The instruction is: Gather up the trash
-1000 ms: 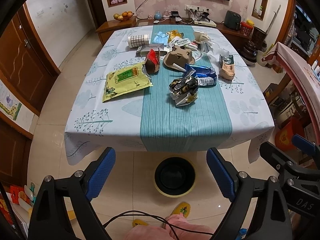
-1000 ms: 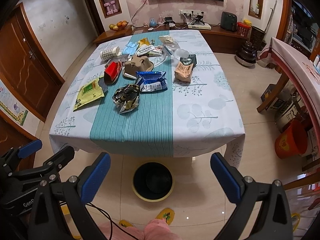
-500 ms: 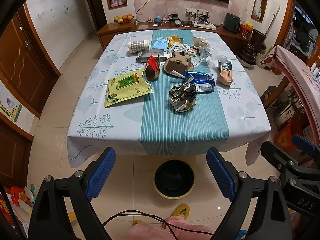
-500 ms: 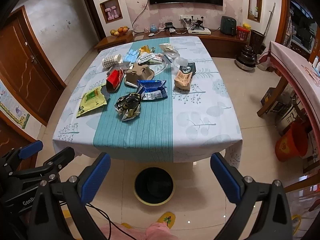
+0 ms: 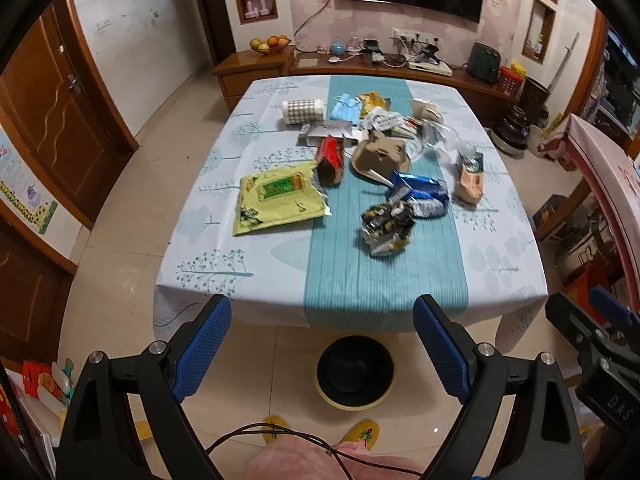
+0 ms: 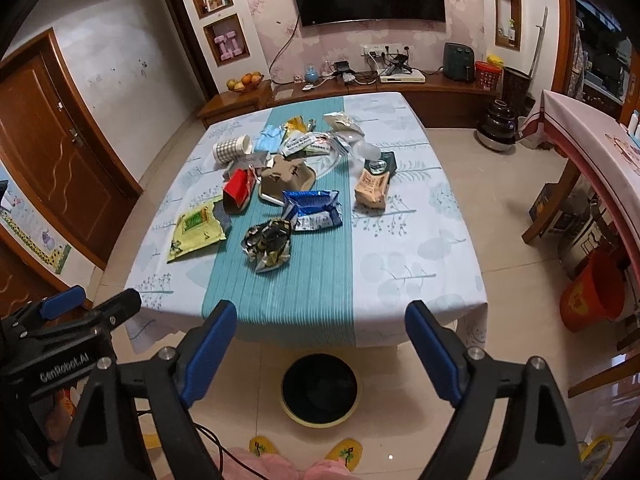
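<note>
Crinkled foil wrapper — round bin

We see a white, tree-printed cloth with a teal striped band. On it lie a yellow packet, a red carton and a blue wrapper.

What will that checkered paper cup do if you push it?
The checkered paper cup lies on its side on the table, so it would probably roll. It looks like thin paper, likely light and easy to squash.
</note>
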`<state>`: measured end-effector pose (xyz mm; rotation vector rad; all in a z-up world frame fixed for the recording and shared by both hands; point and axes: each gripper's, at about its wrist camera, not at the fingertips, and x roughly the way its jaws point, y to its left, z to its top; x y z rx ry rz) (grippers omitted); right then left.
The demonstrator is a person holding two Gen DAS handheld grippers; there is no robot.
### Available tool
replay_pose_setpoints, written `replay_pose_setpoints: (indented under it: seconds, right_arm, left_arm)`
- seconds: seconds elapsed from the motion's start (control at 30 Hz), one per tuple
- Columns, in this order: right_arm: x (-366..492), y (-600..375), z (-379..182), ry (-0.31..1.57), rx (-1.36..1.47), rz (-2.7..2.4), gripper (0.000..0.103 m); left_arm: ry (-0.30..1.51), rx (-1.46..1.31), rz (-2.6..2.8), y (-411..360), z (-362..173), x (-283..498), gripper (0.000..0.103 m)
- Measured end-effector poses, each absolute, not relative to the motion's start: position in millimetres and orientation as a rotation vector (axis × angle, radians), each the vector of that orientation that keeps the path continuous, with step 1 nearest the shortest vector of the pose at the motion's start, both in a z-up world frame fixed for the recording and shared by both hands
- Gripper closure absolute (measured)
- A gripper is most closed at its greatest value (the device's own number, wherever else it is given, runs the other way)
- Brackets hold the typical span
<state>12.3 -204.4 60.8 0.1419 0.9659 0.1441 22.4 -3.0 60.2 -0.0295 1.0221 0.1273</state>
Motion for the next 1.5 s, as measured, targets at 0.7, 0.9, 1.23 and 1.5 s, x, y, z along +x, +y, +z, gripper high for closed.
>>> replay_pose_setpoints:
  seconds: [0.7, 0.9, 1.23, 1.5]
  right_arm:
    - [129.7, -142.3, 1.0, 1.112, 0.286, 0.148, 0.020]
    - [165.4, -118.0, -41.6, 1.196, 0.398, 0.065, 0.020]
    - [193.9, -85.8, -86.0, 1.268, 0.383, -0.047, 0.030]
    - [199.7, -72.4, -95.0, 1.253, 0.307, -0.093, 0.035]
  left_arm:
    - [1.159, 0.166, -0.141, 88.9, 2.1, 189.4, 0.012]
    - [1.226, 0.273, -0.308, 104.5, -36.7, 246.5, 0.012]
    - [1.356, 0.437, -0.569, 104.6, -111.3, 308.5, 0.012]
    - [1.419, 0.430, -0.695, 97.2, -139.0, 336.3, 0.012]
